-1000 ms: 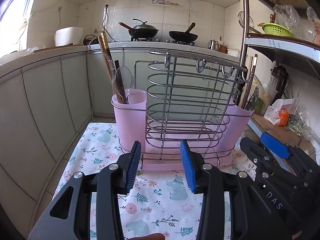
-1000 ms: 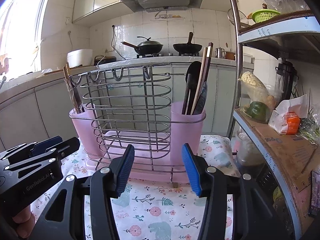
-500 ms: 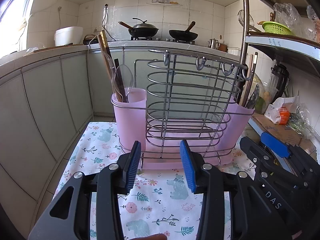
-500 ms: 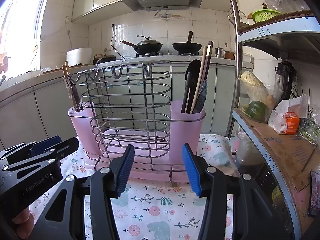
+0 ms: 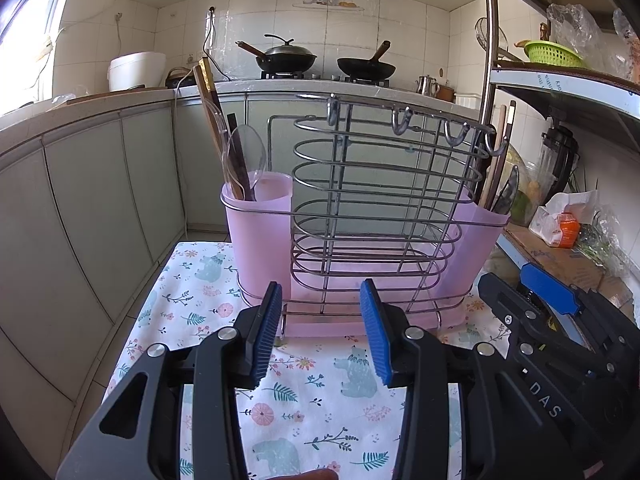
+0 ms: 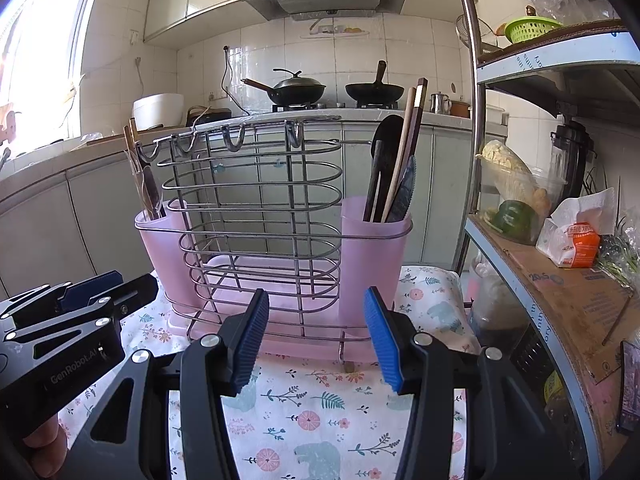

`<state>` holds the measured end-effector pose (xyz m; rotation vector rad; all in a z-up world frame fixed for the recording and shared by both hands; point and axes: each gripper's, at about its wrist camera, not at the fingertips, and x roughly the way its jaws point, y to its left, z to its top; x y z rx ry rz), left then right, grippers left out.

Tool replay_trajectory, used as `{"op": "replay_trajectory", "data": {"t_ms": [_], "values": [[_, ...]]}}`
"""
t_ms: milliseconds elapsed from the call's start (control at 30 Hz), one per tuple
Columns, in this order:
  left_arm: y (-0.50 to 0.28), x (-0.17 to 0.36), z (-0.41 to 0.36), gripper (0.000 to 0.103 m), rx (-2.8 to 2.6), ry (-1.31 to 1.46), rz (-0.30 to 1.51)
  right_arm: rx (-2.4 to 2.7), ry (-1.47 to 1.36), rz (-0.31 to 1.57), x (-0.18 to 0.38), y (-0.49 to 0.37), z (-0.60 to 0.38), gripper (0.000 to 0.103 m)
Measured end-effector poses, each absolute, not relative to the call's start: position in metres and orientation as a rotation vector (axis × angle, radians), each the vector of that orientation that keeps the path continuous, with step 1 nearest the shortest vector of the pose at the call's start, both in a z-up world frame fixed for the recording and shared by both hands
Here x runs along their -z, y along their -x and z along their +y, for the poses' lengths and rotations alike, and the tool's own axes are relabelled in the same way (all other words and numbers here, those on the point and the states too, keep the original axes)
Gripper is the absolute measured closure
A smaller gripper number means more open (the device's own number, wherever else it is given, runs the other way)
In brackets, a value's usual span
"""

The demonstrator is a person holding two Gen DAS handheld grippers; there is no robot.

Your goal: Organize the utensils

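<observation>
Nothing moved | left claw (image 5: 322, 330) "DAS", right claw (image 6: 316, 336) "GenRobot.AI" | both apart, empty

We can't see the lower ends of the utensils, they vanish inside the pink cups (image 5: 258, 236) of the wire rack (image 6: 256, 216). In the right wrist view, only a bit of a hand (image 6: 44, 444) peeks out under the left claw (image 6: 132, 292). The writing on the orange packet (image 6: 580, 244) is too small for us to read.
</observation>
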<state>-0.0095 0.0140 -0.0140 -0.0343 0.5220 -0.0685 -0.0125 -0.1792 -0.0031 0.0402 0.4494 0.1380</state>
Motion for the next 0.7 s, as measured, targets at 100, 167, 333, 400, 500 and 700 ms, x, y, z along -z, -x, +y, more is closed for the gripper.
{"op": "replay_trajectory", "data": {"t_ms": [100, 167, 333, 400, 500, 700], "values": [[0.0091, 0.0156, 0.0143, 0.062, 0.068, 0.036, 0.525, -0.139, -0.041, 0.452, 0.0054, 0.0118, -0.1789, 0.054], [0.0089, 0.0166, 0.0143, 0.062, 0.068, 0.035, 0.526, -0.140, -0.041, 0.455, 0.0069, 0.0114, -0.1788, 0.054], [0.0084, 0.0178, 0.0140, 0.062, 0.068, 0.037, 0.527, -0.140, -0.039, 0.458, 0.0084, 0.0107, -0.1785, 0.054], [0.0082, 0.0183, 0.0144, 0.062, 0.068, 0.038, 0.530, -0.141, -0.039, 0.461, 0.0098, 0.0100, -0.1785, 0.054], [0.0076, 0.0200, 0.0144, 0.062, 0.068, 0.040, 0.531, -0.141, -0.039, 0.463, 0.0112, 0.0089, -0.1789, 0.054], [0.0072, 0.0201, 0.0141, 0.062, 0.069, 0.039, 0.533, -0.142, -0.039, 0.465, 0.0123, 0.0085, -0.1790, 0.054]]}}
